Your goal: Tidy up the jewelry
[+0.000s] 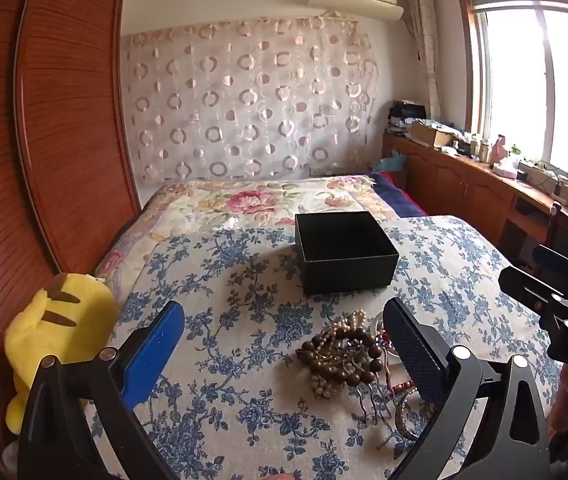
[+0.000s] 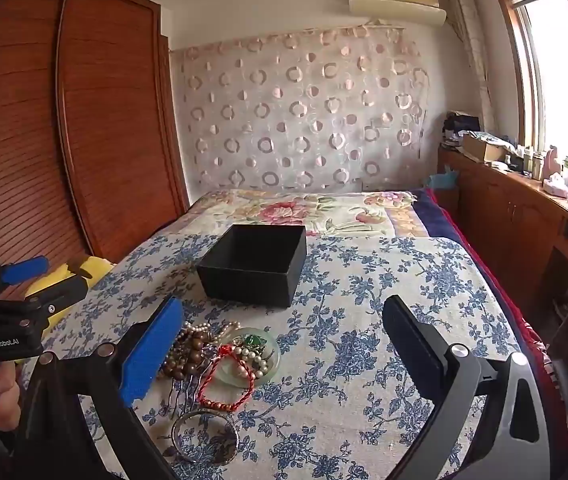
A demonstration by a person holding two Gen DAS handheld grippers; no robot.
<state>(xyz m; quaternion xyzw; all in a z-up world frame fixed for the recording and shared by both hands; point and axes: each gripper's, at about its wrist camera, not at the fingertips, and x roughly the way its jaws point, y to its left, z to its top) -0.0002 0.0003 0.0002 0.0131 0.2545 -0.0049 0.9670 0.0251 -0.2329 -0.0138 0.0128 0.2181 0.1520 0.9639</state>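
Observation:
A tangled pile of jewelry lies on the blue-flowered cloth: brown wooden beads, pearl strands, a red cord bracelet, a pale green jade bangle and a silver bangle. An open, empty black box stands beyond the pile; it also shows in the right wrist view. My left gripper is open and empty, with the pile near its right finger. My right gripper is open and empty, with the pile beside its left finger.
A yellow plush toy lies at the cloth's left edge by the wooden wardrobe. A floral bedspread lies behind the box. A wooden cabinet with clutter runs under the window on the right.

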